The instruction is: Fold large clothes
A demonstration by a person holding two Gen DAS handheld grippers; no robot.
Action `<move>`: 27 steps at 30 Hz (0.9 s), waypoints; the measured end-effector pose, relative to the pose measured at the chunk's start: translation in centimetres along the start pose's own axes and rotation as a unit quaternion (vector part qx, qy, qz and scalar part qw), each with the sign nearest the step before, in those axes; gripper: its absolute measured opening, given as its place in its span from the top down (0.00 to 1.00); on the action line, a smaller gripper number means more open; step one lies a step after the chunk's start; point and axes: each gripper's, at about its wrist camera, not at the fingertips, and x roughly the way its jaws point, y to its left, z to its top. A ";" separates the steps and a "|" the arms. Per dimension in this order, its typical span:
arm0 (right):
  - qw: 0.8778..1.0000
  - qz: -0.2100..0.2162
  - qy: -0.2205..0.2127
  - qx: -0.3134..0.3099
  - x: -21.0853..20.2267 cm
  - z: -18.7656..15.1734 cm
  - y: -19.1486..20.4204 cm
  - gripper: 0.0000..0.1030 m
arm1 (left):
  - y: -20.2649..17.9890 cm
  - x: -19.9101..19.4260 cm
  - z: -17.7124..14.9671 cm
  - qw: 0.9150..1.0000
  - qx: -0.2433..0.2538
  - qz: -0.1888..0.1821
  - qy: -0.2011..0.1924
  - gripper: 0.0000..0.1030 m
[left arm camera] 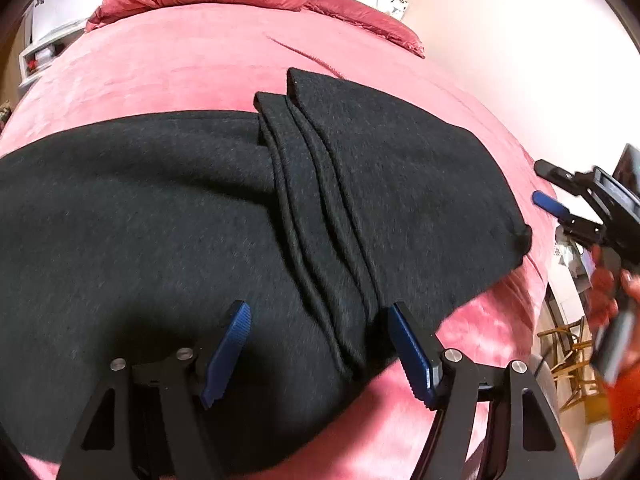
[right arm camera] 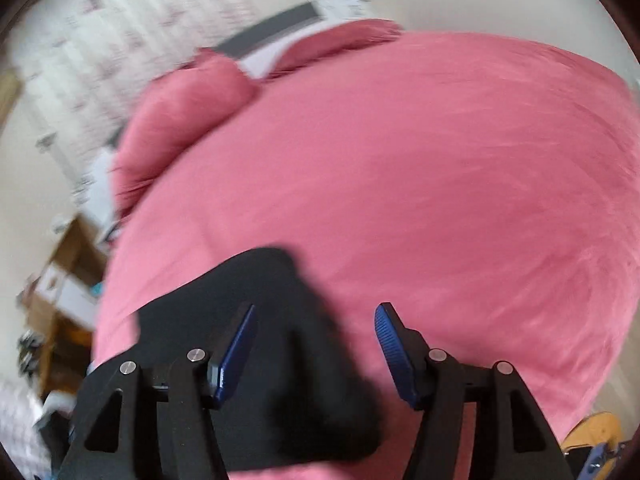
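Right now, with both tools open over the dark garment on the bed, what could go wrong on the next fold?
1. The stacked folds lie loose; a grab by the left tool might catch only some layers and undo them.
2. The dark garment reaches close to the pink bed's edge, so a pull could drag it off.
3. The right tool's view is blurred, so aiming there is unreliable.

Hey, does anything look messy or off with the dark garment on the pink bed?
Mostly tidy. The dark charcoal wool garment lies flat on the pink velvet bedspread, but its layered edges are staggered, not aligned, and one corner bunches up. Nothing looks damaged.
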 end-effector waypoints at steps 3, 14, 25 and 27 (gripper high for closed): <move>0.997 0.057 0.038 -0.031 0.3 -3.0 3.4 0.39 | 1.0 -2.1 -1.9 1.000 0.000 0.010 -0.016 0.31; 0.981 0.116 0.106 -0.115 1.7 -11.2 12.7 0.39 | 12.6 -11.1 -8.3 0.982 -0.166 0.050 -0.069 0.31; 0.915 -0.115 0.082 -0.377 8.9 -16.1 21.6 0.37 | 18.1 -14.9 -11.3 0.959 -0.255 0.061 -0.109 0.30; 0.906 -0.133 0.071 -0.396 9.7 -16.1 21.7 0.42 | 19.3 -16.0 -11.9 0.953 -0.271 0.065 -0.120 0.30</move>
